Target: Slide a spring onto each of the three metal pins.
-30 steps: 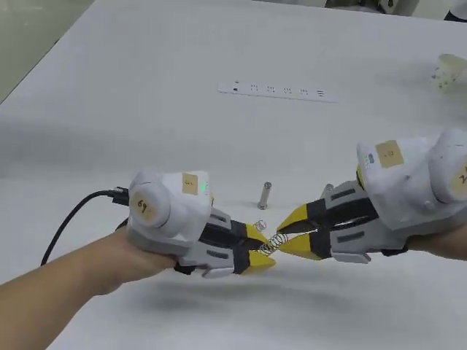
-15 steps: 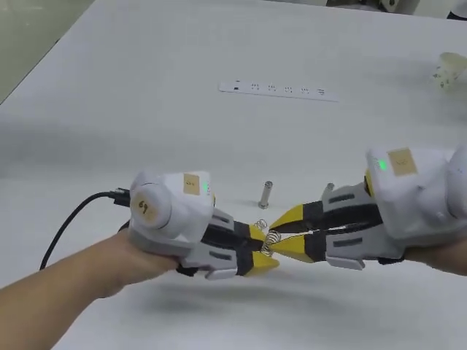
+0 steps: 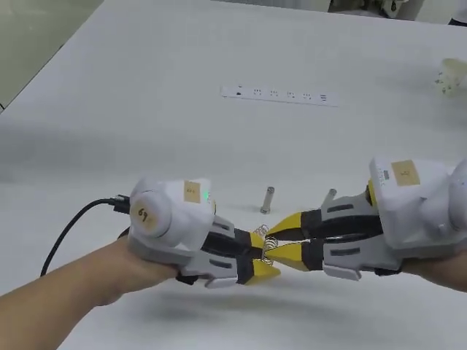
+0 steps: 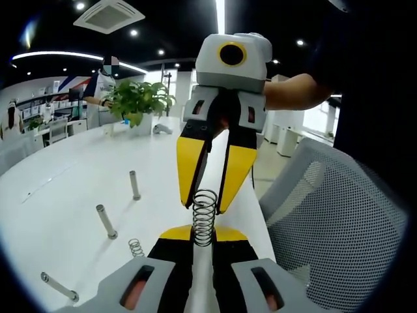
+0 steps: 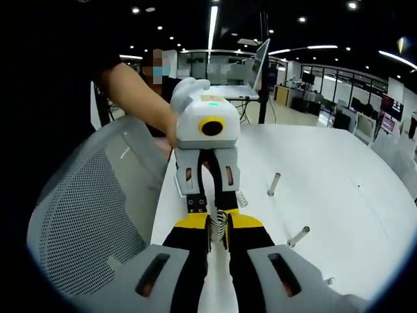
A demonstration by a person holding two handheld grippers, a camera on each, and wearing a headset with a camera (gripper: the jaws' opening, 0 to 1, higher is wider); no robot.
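Left claw (image 4: 203, 236) and right claw (image 5: 218, 228) both pinching one spring (image 4: 204, 212), sticker (image 3: 143, 216) reads 69

1. The head view looks forward and down from above onto the white table (image 3: 146, 109), close over the left gripper (image 3: 261, 257) and the right gripper (image 3: 283, 244).
2. The left gripper view looks along its own jaws, low over the table, straight at the right gripper, very near.
3. The right gripper view faces the opposite way, at the left gripper.
4. All three share the spring (image 3: 268, 244) and an upright pin (image 3: 268, 199).
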